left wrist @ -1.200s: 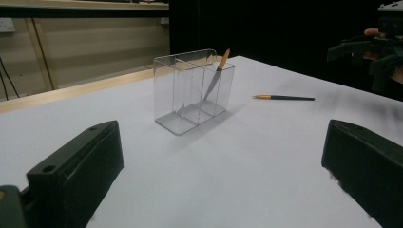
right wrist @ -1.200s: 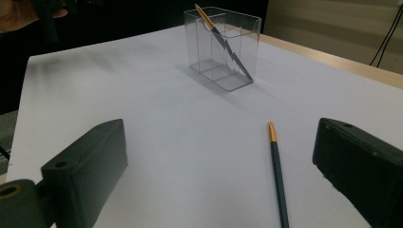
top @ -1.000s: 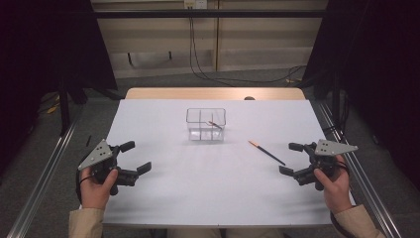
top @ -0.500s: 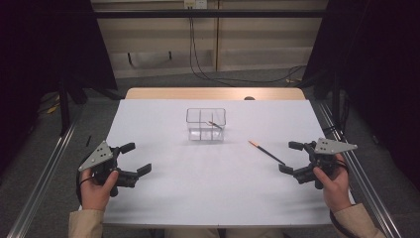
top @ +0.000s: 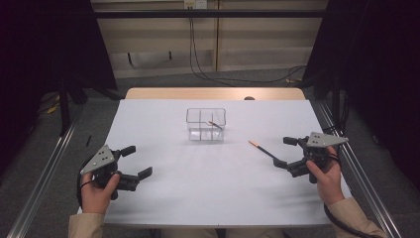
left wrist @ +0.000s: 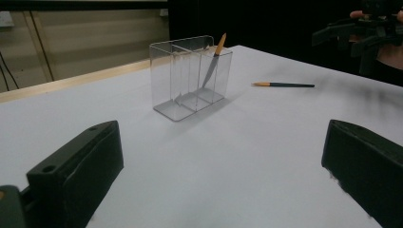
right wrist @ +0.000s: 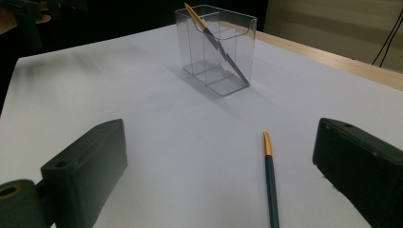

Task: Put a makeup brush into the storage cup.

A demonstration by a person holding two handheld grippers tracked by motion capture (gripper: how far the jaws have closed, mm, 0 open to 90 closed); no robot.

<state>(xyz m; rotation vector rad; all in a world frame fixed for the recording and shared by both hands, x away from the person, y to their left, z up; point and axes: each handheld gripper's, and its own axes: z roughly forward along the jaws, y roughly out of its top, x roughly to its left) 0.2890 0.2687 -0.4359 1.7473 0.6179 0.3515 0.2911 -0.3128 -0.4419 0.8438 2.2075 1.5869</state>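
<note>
Pen (top: 262,149) lies flat on the white worktop (top: 198,188) in the high view, just ahead of the right gripper (top: 288,153), whose fingers are spread. The left gripper (top: 136,161) rests well apart, fingers spread, holding nothing. A clear holder (top: 206,124) stands mid-worktop with a second pen (top: 215,124) leaning inside. From the left gripper view, the holder (left wrist: 190,76) is ahead. From the right gripper view, the pen (right wrist: 271,183) lies between the spread fingers; the reach seems underway, and closing on the barrel comes next.
</note>
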